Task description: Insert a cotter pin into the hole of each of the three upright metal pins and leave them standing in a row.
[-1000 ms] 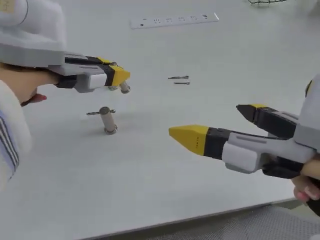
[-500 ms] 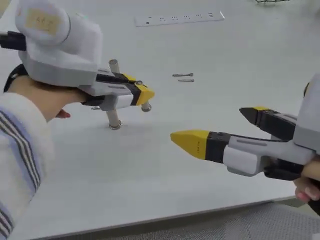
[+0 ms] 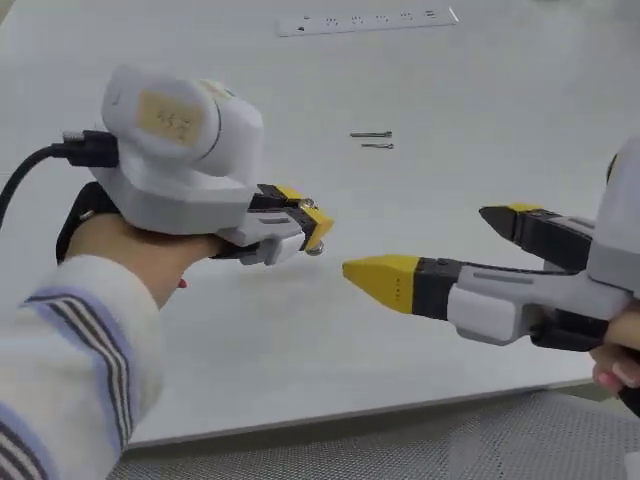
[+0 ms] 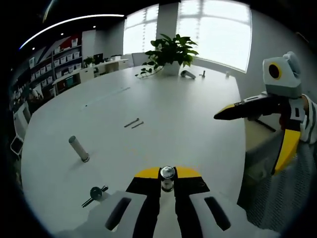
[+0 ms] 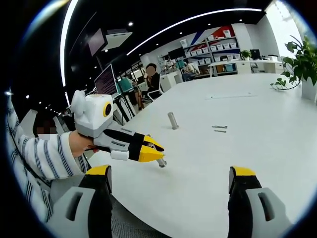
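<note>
A pale yellow label on top of the left tongs (image 3: 310, 225) carries marks too blurred to read. The white power strip (image 3: 365, 20) along the desk's far edge shows sockets but no legible writing.

The left tongs, grey plastic with black jaws and yellow wedge tips, are closed on a metal pin (image 4: 167, 179), a short, smooth steel cylinder with a rounded, shiny end. In the head view only its lower end (image 3: 314, 248) shows under the tips, above the middle of the matt white desk (image 3: 300, 340). Whether it touches the surface I cannot tell. The right tongs (image 3: 413, 240) stand wide open and hold nothing, near the desk's near edge.

Two loose cotter pins (image 3: 372, 140), thin bent wires, lie side by side toward the far edge, short of the power strip.

The left gripper view adds the second metal pin (image 4: 79, 148), a bare cylinder upright on its wider foot, well apart from the loose cotter pins (image 4: 134, 123). Nearer the left tongs (image 4: 167, 171) is a third metal pin (image 4: 95, 192), seen almost end-on, with a cotter pin (image 4: 86, 201) through it. A leafy plant (image 4: 171, 49) stands at the desk's distant end, and the right tongs (image 4: 233, 110) reach in from the side.

The right gripper view shows its own right tongs (image 5: 171, 172) spread wide. Between the tips are the left tongs (image 5: 151, 152) with the metal pin (image 5: 161, 162) hanging below them. Beyond these are the second metal pin (image 5: 172, 120) and the loose cotter pins (image 5: 219, 128).
</note>
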